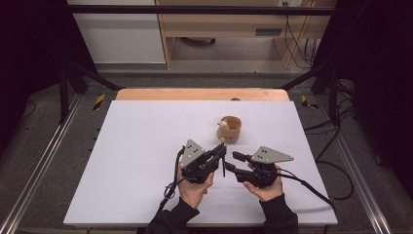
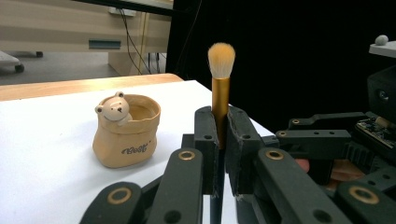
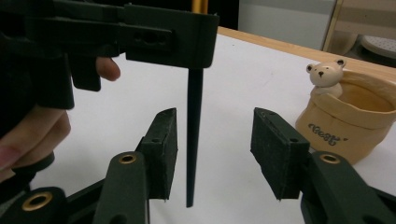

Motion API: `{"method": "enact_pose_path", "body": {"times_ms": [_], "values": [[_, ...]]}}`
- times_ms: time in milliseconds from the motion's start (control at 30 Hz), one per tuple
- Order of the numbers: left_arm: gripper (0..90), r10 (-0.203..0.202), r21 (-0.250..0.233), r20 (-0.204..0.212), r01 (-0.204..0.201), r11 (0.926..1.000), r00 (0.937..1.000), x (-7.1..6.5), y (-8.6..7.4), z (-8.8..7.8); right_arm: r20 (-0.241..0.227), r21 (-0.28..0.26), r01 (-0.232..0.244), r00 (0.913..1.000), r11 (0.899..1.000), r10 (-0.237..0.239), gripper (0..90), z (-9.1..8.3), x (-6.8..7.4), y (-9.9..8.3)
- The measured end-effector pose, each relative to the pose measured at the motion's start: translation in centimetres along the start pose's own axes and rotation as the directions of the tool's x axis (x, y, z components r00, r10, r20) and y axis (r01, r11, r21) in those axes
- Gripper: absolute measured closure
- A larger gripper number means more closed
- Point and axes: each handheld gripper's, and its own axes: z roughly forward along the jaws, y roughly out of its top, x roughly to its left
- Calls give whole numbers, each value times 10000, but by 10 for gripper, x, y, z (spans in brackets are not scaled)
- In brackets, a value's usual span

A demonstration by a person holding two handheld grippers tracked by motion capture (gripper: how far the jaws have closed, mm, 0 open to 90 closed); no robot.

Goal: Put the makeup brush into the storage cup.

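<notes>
Left gripper [image 2: 219,140] pinches the makeup brush [image 2: 220,88] upright by its gold ferrule, bristles up, near the bear pot [image 2: 125,135] on the tabletop [image 1: 146,146]; right gripper [image 3: 212,144] jaws stand spread around the dark handle, untouching, likely a handover.

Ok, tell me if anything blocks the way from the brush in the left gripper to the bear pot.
Nothing visible does. The brush stands upright, clamped in the left gripper; only bare white table lies between it and the bear pot.
</notes>
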Motion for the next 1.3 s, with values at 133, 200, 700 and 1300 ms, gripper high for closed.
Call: {"method": "enact_pose_path", "body": {"times_ms": [133,200,700,1300], "values": [[834,32,-6,-34,-32,10000,10000,-3,-2,2,0,-93,-249,9997,9996,249,533,3,1,-2],[835,72,-1,-26,-72,10000,10000,-5,-3,3,18,-98,-296,9996,9995,296,545,4,2,-2],[835,-7,69,-66,8,10000,10000,-10,-7,6,-83,-144,-712,9974,9974,711,745,5,3,-4],[828,-143,277,102,140,9995,9998,-9,-7,7,-289,-61,-869,9958,9962,867,836,5,4,-4]]}}
